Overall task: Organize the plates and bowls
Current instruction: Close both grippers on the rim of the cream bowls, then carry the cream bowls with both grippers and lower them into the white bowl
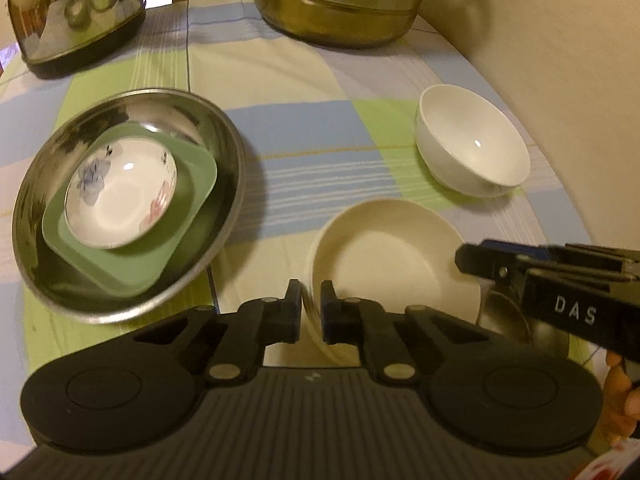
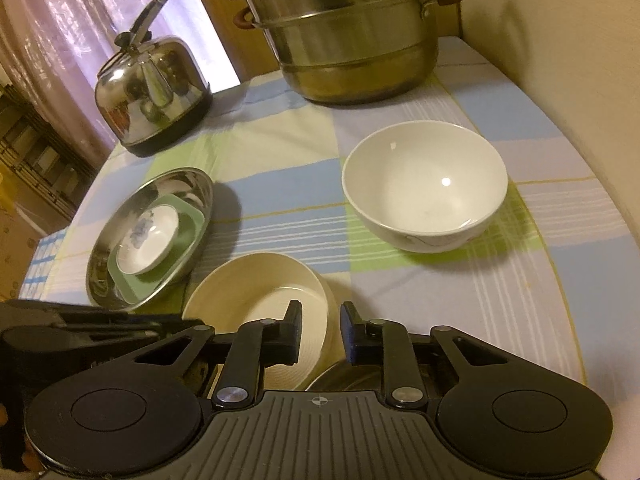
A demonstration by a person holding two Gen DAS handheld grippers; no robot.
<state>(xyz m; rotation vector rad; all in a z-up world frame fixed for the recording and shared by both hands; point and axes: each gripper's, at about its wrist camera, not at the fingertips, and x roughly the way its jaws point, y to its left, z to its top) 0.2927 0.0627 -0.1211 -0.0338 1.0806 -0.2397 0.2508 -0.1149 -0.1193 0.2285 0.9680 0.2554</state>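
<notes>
A cream plate [image 1: 392, 256] [image 2: 256, 292] lies near the front of the checked tablecloth. My left gripper [image 1: 311, 308] is shut on its near rim, one finger inside and one outside. My right gripper [image 2: 320, 306] straddles the plate's right rim; a dark gap shows beside the outer finger, so the pads are not pressing. In the left wrist view the right gripper [image 1: 466, 258] reaches in from the right. To the left, a large steel dish [image 1: 238, 176] [image 2: 200, 184] holds a green square plate [image 1: 120, 272] with a small floral plate [image 1: 120, 196] on top. A white bowl [image 1: 472, 140] [image 2: 424, 184] stands farther back on the right.
A small steel dish [image 1: 508, 320] [image 2: 344, 378] lies under the right gripper, beside the cream plate. A steel kettle [image 2: 152, 92] and a tall steamer pot [image 2: 352, 40] stand at the back. A pale wall [image 2: 560, 60] bounds the right side. A hand [image 1: 620, 384] shows at the lower right.
</notes>
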